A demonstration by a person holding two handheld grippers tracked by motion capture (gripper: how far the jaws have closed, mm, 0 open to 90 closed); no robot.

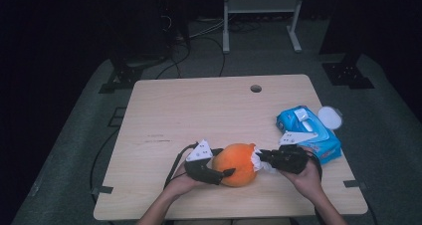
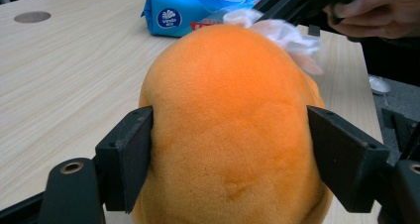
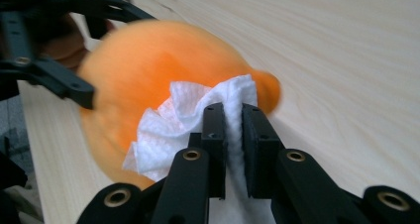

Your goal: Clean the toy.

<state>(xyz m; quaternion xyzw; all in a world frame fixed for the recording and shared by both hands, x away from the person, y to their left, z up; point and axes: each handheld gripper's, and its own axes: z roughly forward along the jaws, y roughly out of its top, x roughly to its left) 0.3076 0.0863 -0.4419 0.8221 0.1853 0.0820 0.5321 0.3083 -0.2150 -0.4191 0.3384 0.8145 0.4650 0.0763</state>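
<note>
Dark room, pale wooden table (image 1: pixel 164 110).

High view: orange plush toy (image 1: pixel 238 164) lay at near edge between left gripper (image 1: pixel 226 174) and right gripper (image 1: pixel 263 158); blue wipes pack (image 1: pixel 309 131) to right.

Left gripper view: jaws bracketed toy flanks, appeared clamped on it.

Right gripper view: jaws clenched on white wipe (image 3: pixel 173 127), pressed against toy.

Step judged: wiping toy. Next move: stroke wipe across plush with toy braced.

Fuzzy matt orange plush toy (image 2: pixel 233 130), embossed paper wipe (image 3: pixel 173 127), smooth light-wood-look table (image 1: pixel 199 110).

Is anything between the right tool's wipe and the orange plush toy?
Nothing visible. The right tool, shut on the white wipe, holds it against the orange plush toy, which the left tool grips from the opposite side.
</note>
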